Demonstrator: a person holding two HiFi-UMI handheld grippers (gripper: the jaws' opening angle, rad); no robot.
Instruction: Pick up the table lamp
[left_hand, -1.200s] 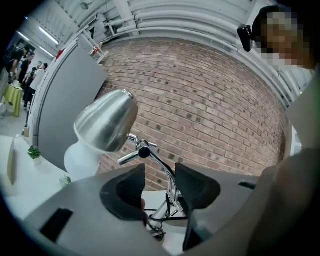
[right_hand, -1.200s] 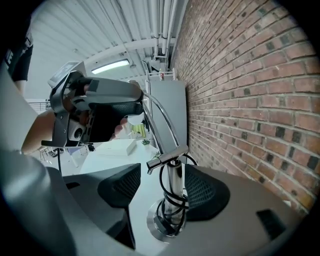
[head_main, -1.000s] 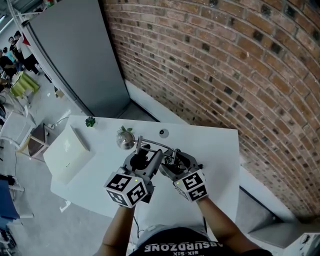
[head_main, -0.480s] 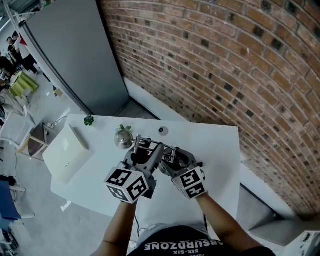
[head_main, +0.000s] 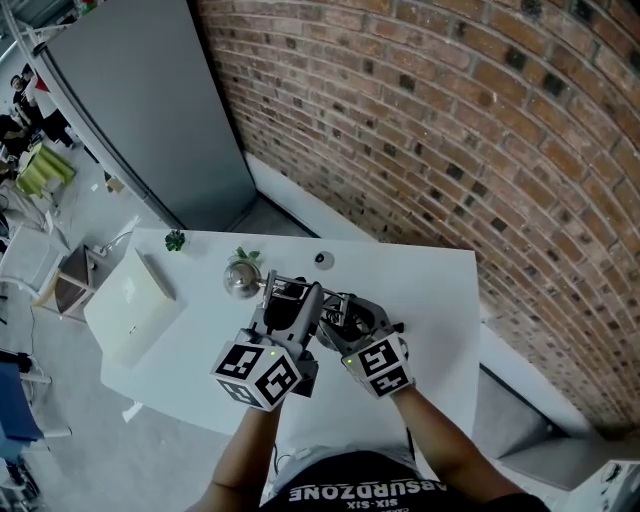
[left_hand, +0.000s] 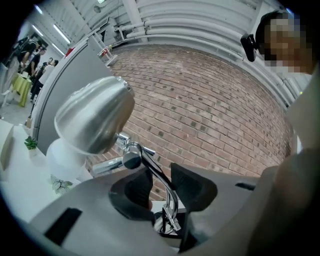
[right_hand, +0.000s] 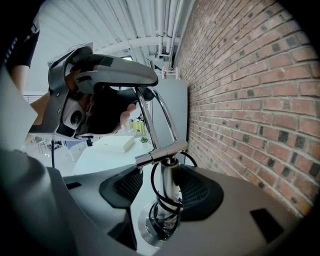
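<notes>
Near the middle of the bench (head_main: 430, 300) we see the table lamp (head_main: 240, 281), its base and stem hidden from above by both claws. The left claw (left_hand: 165, 185) is closing round the lamp's curved arm, with gaps still showing beside it. The right claw (right_hand: 162, 189) is closing round the upright stem; one pad stands off, the other's contact we cannot judge. By the far edge, a small dark thing (head_main: 320, 259) is too tiny to name.

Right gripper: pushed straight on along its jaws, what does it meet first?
Probably the chrome table lamp's upright post, looped by black cord: it already stands between the right gripper's closing jaws.
</notes>
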